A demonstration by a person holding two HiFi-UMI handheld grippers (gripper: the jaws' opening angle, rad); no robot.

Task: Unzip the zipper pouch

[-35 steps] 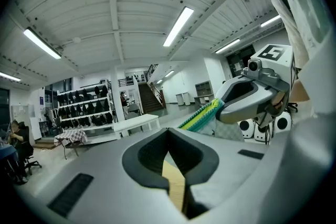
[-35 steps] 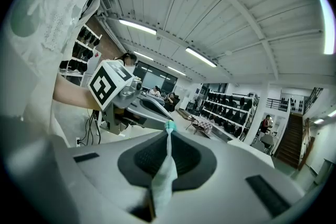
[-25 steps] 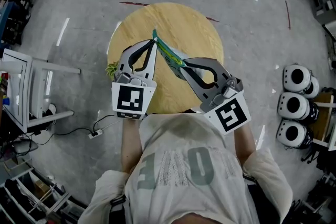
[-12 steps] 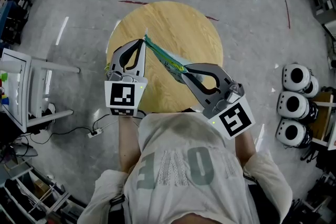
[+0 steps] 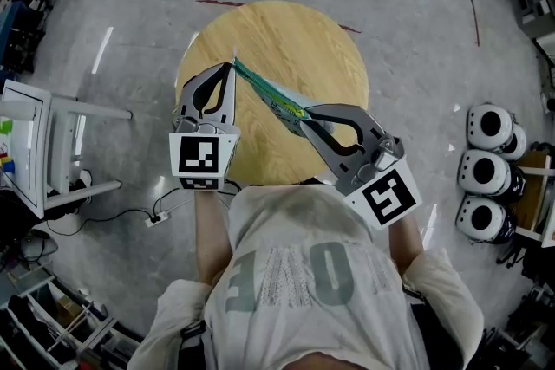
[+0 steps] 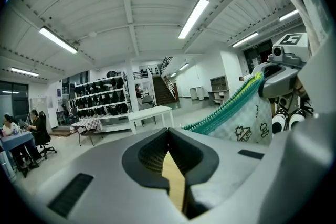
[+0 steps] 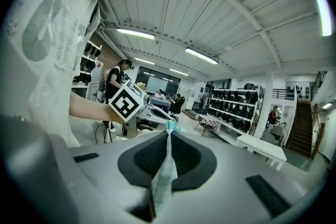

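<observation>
Over the wooden table (image 5: 321, 39), left gripper (image 5: 232, 63) and right gripper (image 5: 303, 111) fingers clamp a taut, teal-edged zipper pouch (image 5: 267, 93).

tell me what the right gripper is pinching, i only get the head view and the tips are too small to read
Observer: In the right gripper view, the right gripper is shut on a thin fold of the pale fabric zipper pouch with a teal knit edge.
Operator: and the left one, has it got the pull
Observer: In its own view the left gripper has its jaws together at the tips, and the pouch's teal edge runs right up to them. The pull itself I cannot make out.
Operator: which side of the pouch faces the left gripper
Observer: The pale side, printed with small black drawings, a house among them.
</observation>
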